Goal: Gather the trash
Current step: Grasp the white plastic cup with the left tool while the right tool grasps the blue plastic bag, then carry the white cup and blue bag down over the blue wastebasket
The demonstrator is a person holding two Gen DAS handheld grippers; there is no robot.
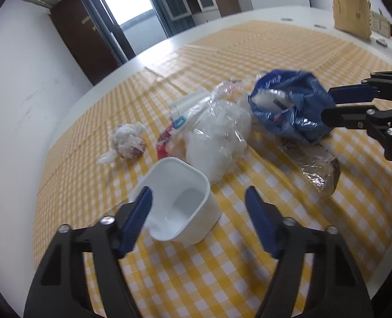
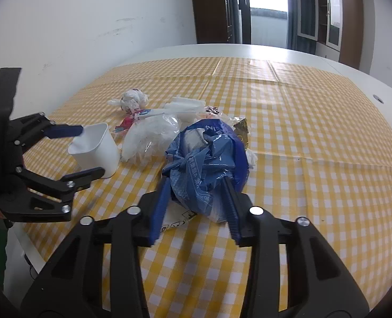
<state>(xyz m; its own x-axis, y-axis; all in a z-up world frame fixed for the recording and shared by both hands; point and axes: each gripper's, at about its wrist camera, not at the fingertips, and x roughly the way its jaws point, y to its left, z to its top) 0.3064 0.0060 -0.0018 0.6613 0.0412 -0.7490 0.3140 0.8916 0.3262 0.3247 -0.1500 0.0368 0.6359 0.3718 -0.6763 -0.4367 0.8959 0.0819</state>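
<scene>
Early stage: all trash on checked tabletop (image 2: 315, 137), nothing collected.
Right gripper (image 2: 196, 206), lower centre, clamped on blue bag (image 2: 206, 159).
Left gripper (image 1: 198, 220), bottom centre, jaws apart astride white cup (image 1: 180, 201), not squeezing.
Clear bag (image 1: 217, 135) and crumpled wrapper (image 1: 127, 143), frame centre, untouched.

Trash crowds the table's middle

I see open cloth (image 2: 315, 132) right; cup (image 2: 95, 149), bags (image 2: 206, 156) block my left.

A yellow-and-white checked tablecloth (image 2: 302, 132) lies under a crumpled blue plastic bag (image 2: 209, 159). Left of that bag are a clear plastic bag (image 2: 148, 140) and a plain white plastic cup (image 2: 95, 151).
</scene>
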